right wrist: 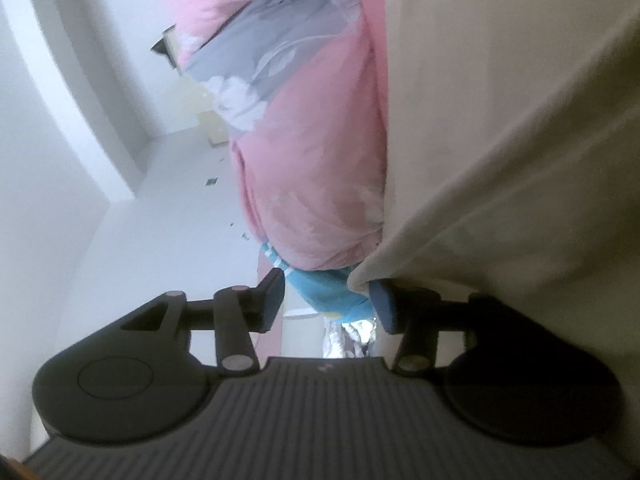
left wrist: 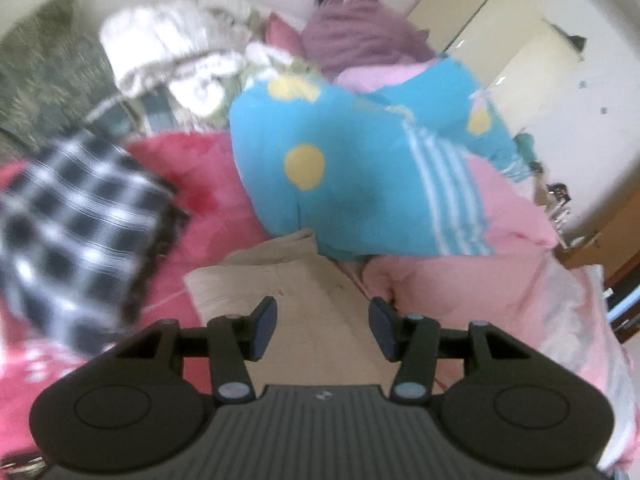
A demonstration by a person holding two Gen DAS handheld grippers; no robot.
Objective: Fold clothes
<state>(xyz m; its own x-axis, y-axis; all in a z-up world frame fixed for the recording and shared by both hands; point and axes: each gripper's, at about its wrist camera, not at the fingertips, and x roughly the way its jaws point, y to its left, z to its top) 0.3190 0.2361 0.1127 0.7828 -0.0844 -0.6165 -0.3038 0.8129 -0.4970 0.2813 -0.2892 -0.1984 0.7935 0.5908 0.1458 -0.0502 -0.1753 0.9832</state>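
Left wrist view: the left gripper point(left wrist: 323, 328) stands spread, nothing between its pads, directly above the beige garment point(left wrist: 296, 300) lying on the bed. Just beyond the garment's far edge sits a blue bundle with yellow dots point(left wrist: 340, 168); a black-and-white checked cloth point(left wrist: 76, 240) lies to the left on the red blanket point(left wrist: 216, 184), pink bedding point(left wrist: 480, 280) to the right. A person in a purple top point(left wrist: 360, 36) lies at the far end.

In the right wrist view, the right gripper point(right wrist: 326, 300) is also spread; the beige garment point(right wrist: 500, 140) drapes against its right finger, not pinched.

Handling, as a judgement: the garment looks light, limp and thin-woven, not fragile. It will sag and crease freely. Take hold at a hem corner or edge, one gripper per corner.
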